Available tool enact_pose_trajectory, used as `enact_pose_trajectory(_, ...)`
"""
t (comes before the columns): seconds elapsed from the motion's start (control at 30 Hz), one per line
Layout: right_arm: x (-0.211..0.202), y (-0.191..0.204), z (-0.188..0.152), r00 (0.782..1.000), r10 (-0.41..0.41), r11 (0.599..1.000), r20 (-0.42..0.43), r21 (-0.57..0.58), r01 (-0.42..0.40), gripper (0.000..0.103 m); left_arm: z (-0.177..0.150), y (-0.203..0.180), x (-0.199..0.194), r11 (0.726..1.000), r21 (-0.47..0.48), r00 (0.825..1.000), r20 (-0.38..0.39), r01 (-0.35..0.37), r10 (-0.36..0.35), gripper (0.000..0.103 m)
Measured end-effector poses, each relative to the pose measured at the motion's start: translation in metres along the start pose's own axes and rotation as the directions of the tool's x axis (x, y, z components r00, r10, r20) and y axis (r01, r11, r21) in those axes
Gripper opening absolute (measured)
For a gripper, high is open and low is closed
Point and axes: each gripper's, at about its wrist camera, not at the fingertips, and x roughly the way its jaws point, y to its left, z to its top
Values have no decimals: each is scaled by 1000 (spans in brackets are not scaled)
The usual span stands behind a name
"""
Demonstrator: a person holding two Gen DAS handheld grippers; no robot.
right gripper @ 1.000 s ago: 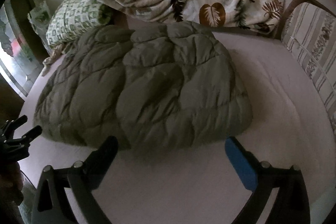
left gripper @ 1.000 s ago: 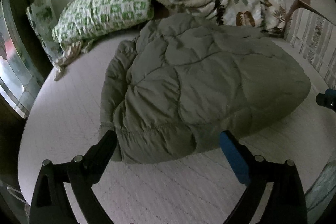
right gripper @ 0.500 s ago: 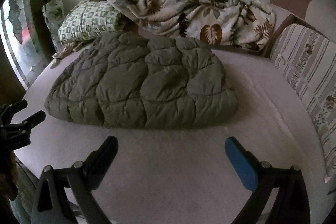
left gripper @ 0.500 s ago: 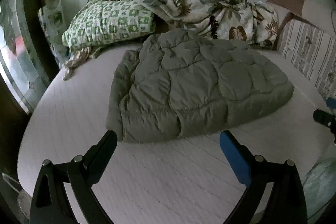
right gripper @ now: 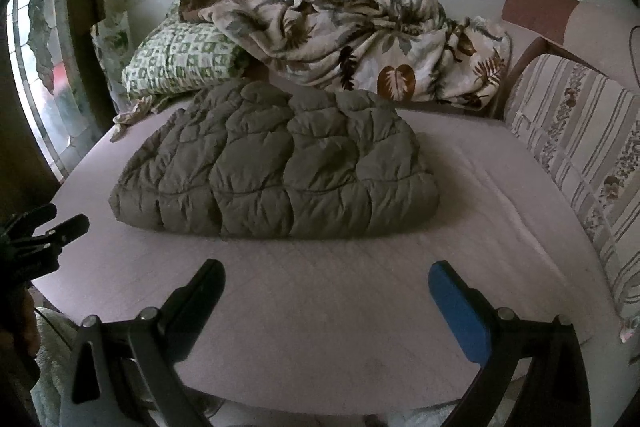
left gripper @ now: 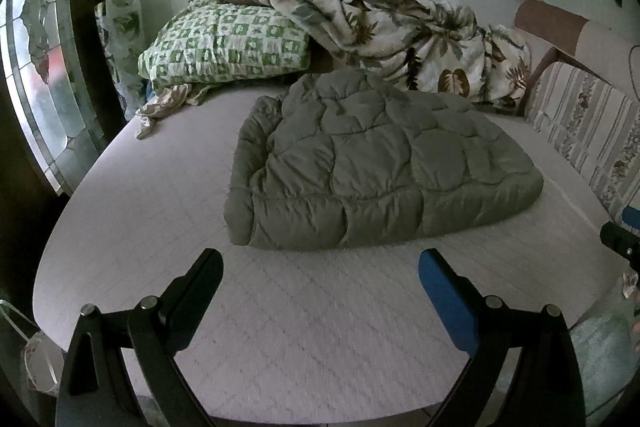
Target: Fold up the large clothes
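Your left claw (left gripper: 320, 267) is spread wide and holds nothing, one finger plain black, the other faced with a blue pad, both hanging over the bare near part of the bed (left gripper: 120, 195), whose pale pinkish sheet shows a fine woven grid. Straight ahead of that claw, apart from its tips, lies the olive-green quilted jacket (left gripper: 372, 163), folded into a thick, puffy bundle with rounded stitched cells and a soft rolled edge facing you. Your right claw (right gripper: 326, 277) is likewise spread and empty, black finger on its left, blue pad on its right, and the same jacket (right gripper: 280, 167) sits ahead of it and slightly to its left, lying flat on the sheet with its bulging front fold nearest the tips. Beyond the jacket from either claw, a crumpled cream blanket (right gripper: 352, 39) printed with brown leaves is heaped against the wall, and to its left rests a plump pillow (left gripper: 224, 43) in a green-and-white checked cover. Off to the right of your right claw, a striped cushion (right gripper: 580, 131) with a floral band leans along the bed's edge. The tips of the left claw show at the left edge of the right wrist view.
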Motion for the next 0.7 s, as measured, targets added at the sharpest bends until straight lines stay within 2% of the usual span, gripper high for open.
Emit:
enact_pose_trajectory(0.2, -22, 3, -5, 1000, 4, 1000, 29, -9, -4, 103, -8, -4, -18, 999, 24, 999, 25, -24, 23, 98)
enact_pose_trajectory(0.7, -56, -1, -22, 998, 12, 1000, 57, -6, -11, 103, -24, -16, -54, 999, 48, 999, 46, -14, 11, 98)
